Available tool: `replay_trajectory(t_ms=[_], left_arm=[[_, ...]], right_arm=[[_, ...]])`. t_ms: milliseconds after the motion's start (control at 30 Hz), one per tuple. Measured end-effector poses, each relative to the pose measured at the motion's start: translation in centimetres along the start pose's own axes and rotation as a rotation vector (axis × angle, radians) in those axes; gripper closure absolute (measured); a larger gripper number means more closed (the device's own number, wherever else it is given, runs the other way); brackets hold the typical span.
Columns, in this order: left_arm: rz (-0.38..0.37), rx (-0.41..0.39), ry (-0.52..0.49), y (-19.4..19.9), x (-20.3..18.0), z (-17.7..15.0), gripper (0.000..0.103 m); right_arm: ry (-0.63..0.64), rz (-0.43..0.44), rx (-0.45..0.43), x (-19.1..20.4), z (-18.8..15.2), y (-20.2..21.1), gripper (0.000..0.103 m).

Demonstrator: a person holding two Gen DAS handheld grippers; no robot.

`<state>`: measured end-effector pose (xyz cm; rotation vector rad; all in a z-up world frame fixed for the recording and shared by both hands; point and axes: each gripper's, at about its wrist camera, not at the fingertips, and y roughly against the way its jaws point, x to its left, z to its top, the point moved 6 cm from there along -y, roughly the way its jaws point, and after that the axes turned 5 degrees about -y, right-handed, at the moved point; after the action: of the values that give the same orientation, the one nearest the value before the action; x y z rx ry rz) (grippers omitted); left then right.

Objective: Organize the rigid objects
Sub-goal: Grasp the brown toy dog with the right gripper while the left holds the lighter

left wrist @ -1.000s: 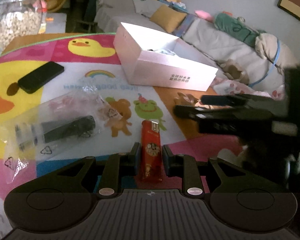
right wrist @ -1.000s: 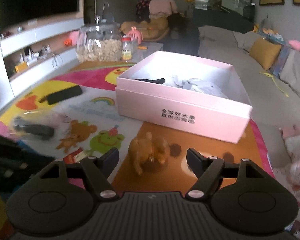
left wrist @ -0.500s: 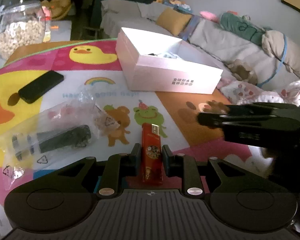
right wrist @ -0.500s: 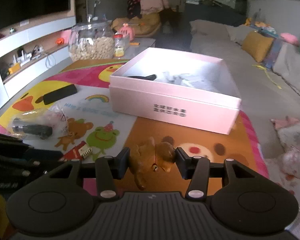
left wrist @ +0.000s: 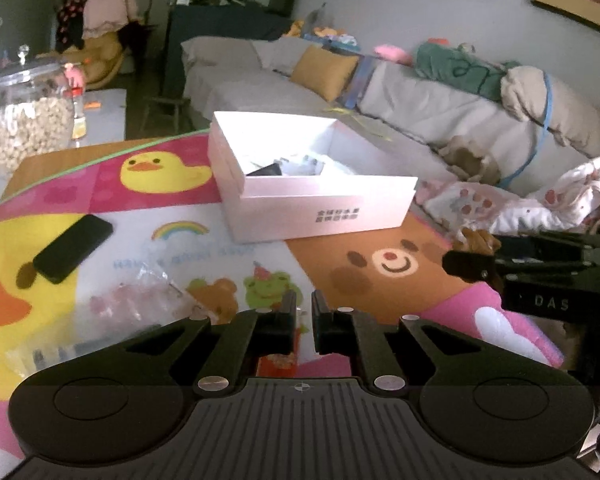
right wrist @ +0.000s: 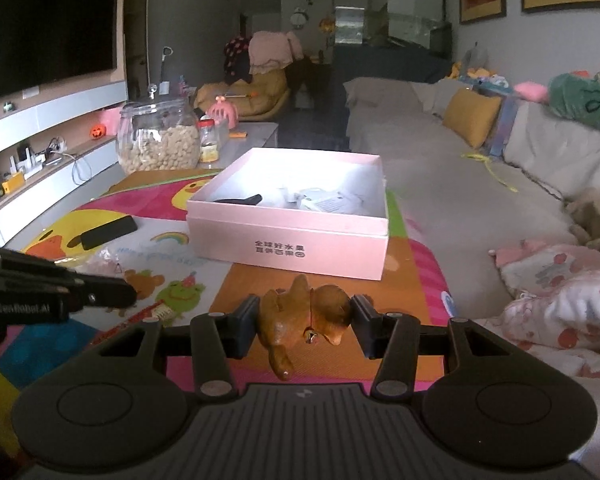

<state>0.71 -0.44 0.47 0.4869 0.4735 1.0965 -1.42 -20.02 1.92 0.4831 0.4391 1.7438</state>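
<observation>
Grippers differ: right gripper [right wrist: 305, 326] clamps the brown dog figurine [right wrist: 306, 318]; left gripper [left wrist: 304, 322] sits nearly closed around the red lighter [left wrist: 278, 362].

1. The right claw [right wrist: 305, 330], open around the dog [right wrist: 306, 318] a second ago, has closed on it and lifted it off the mat [right wrist: 416, 276].
2. The left claw [left wrist: 304, 322] has risen and tilted up; the lighter [left wrist: 278, 362] it pinches now shows only low between the fingers [left wrist: 286, 322].
</observation>
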Motion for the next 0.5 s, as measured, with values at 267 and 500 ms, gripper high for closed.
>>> replay_trajectory(t_ms=[267, 500], left_arm=[[0.147, 0.081, -0.125, -1.3, 0.2, -2.1, 0.089], [0.055, 0.107, -0.13, -1.5, -0.9, -1.9, 0.076]], right_arm=[[-0.041, 0.005, 0.1, -0.9, -2.6, -3.0, 0.054], [-0.017, -0.005, 0.109, -0.4, -3.7, -4.1, 0.05]])
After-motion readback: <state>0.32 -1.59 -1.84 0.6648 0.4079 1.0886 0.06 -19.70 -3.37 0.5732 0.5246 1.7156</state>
